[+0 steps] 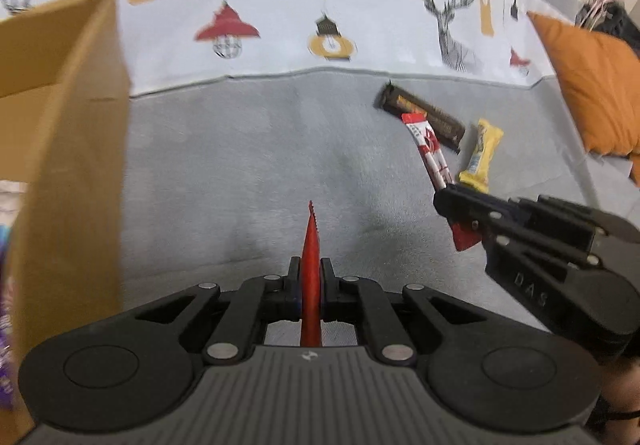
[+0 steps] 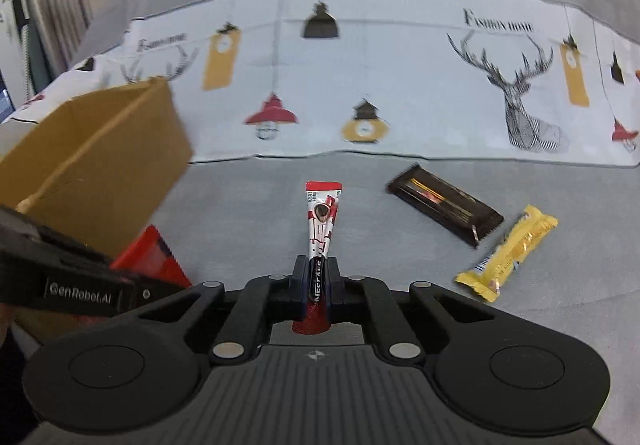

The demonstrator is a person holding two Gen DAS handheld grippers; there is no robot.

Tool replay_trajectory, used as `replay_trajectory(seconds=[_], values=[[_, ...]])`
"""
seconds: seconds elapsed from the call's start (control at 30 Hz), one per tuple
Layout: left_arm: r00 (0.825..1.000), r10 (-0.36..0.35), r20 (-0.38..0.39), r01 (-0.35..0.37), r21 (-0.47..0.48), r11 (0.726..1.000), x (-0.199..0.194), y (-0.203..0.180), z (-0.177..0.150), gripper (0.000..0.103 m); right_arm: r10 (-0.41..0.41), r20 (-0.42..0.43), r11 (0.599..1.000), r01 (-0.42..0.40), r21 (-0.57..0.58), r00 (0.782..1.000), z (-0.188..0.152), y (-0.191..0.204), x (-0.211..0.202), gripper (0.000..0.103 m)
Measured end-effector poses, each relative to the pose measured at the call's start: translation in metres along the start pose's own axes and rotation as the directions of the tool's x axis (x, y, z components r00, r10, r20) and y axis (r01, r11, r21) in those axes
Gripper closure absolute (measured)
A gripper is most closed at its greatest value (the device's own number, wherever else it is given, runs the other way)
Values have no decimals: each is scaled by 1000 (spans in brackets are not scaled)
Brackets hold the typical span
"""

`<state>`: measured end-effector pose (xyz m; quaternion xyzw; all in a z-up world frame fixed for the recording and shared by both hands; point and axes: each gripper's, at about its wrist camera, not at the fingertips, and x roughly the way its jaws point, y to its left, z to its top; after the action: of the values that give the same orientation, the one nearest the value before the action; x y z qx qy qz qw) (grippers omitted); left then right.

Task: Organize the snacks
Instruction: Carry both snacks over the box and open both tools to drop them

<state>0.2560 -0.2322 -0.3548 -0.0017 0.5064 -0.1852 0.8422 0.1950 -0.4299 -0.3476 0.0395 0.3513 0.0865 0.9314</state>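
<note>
Grey sofa seat [image 1: 248, 165], with a white printed cover [image 1: 320, 5] on the backrest showing lamps and deer. An orange cushion [image 1: 592, 85] sits at the right end in the left wrist view.

Cardboard box [image 1: 68, 133] stands open at the left of the seat, and something purple shows blurred at its near edge, can't tell what.

Left tool [image 1: 311, 287] has its jaws pressed together on a red packet [image 1: 311, 245], held edge-on so it reads as a thin strip with a serrated tip pointing forward. From the right wrist view the same red packet [image 2: 154, 259] shows flat, just in front of the box [image 2: 100, 165], with the left tool [image 2: 156, 291] coming in from the left.

Right tool [image 2: 319, 285] is pinching a red-white stick sachet [image 2: 322, 221] by its lower end, with the sachet pointing forward and up off the seat. In the left wrist view the right tool [image 1: 452, 205] holds the sachet [image 1: 428, 149] tilted, its top end overlapping the dark bar.

Loose on the seat, right of centre: a dark bar [image 2: 444, 211] lying diagonally, and a yellow bar [image 2: 508, 255] just beside it, nearer the camera. Close together, can't tell if they touch. Both are well apart from the box.
</note>
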Motion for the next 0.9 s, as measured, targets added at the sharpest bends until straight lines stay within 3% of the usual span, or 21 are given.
replay_trajectory(seconds=[0.17,0.3,0.4,0.5,0.7,0.83,0.9], values=[[995,-2,97,3,-10,1000,-62,18,-5,96,33,63,999,-35,24,997,6,41,-36,95],[980,-1,198,6,-27,1000,-122,37,-6,96,53,136,999,-52,-7,989,15,87,-71,95],[949,3,315,2,-15,1000,-180,47,-8,96,77,232,996,-67,-51,970,31,124,-104,95],[900,19,435,-9,-25,1000,-239,61,-12,96,114,325,989,-75,-130,939,49,162,-136,95],[820,9,572,31,-60,998,-324,93,-33,96,222,449,962,-120,-245,865,82,228,-189,95],[795,29,606,47,-110,993,-346,119,-47,96,289,494,935,-129,-331,820,90,267,-209,95],[793,42,608,50,-134,990,-349,134,-53,96,305,486,926,-135,-353,819,94,279,-209,95]])
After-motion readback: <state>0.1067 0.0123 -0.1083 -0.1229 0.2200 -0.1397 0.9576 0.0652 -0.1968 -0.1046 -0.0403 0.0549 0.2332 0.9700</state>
